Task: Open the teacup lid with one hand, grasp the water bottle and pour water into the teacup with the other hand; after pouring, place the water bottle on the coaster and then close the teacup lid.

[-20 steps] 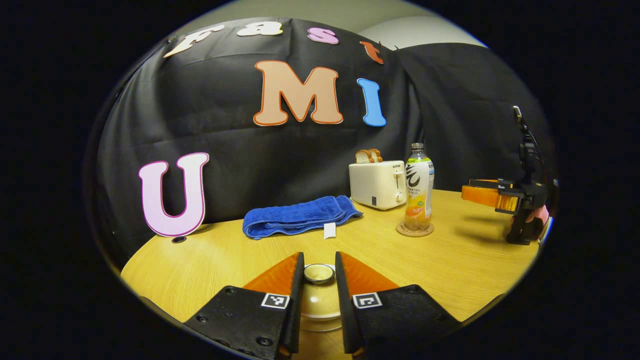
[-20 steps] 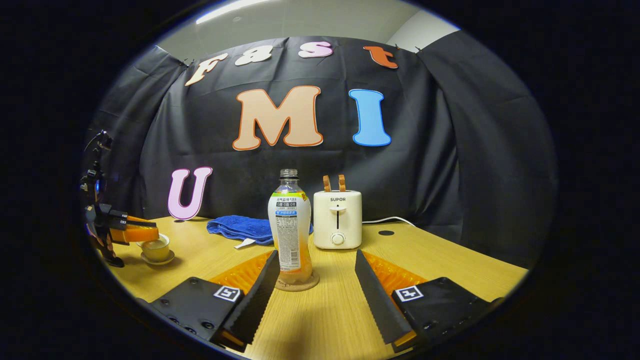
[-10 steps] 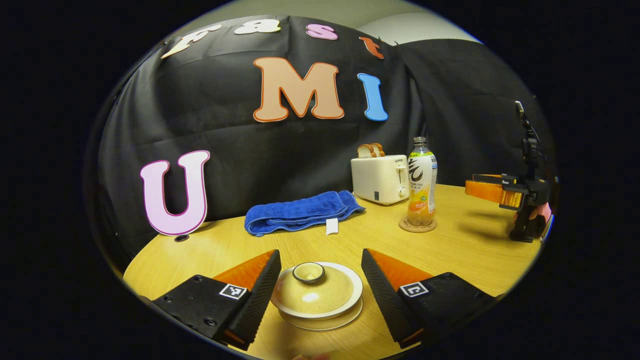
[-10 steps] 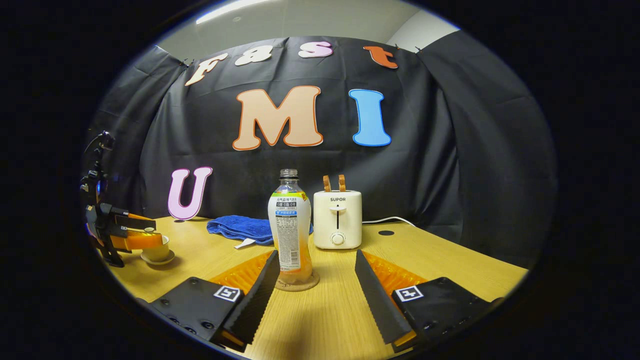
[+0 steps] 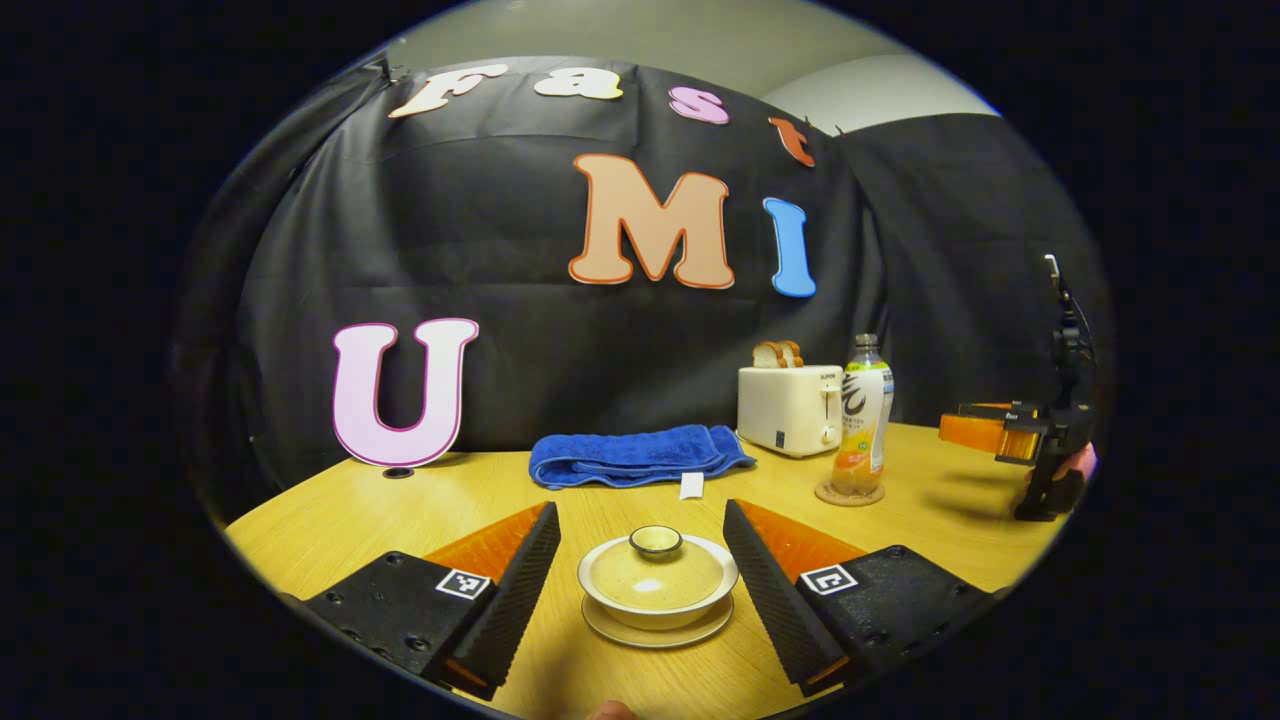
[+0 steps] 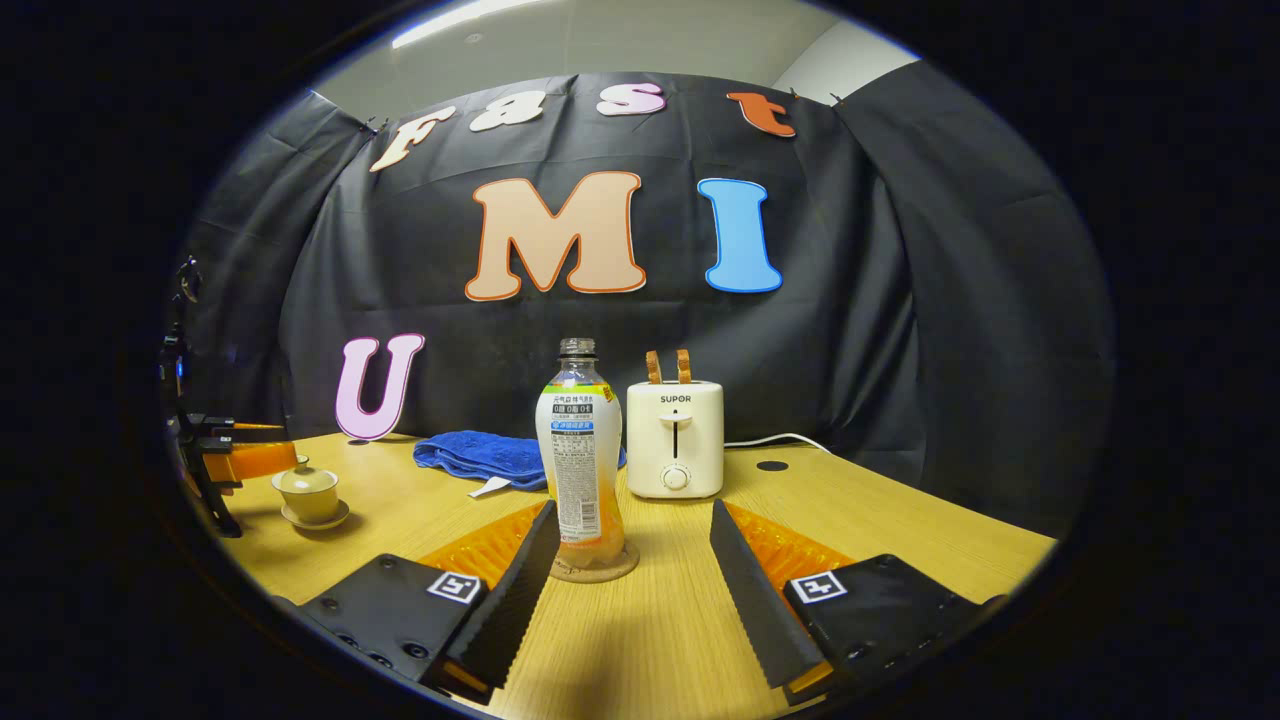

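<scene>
Wooden table (image 6: 900, 520): toaster (image 6: 675, 438) marked SUPOR; left gripper (image 5: 640, 570) fingers wide apart, empty; right gripper (image 6: 630, 575) likewise.

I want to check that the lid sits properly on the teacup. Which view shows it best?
The left gripper view: the lid sits close and central, resting on the teacup between the open left gripper. In the right gripper view the lidded cup is small at the far left edge.

Lidded cream teacup (image 5: 657, 580) on saucer; uncapped water bottle (image 6: 580, 455) upright on coaster (image 6: 594, 568).
</scene>
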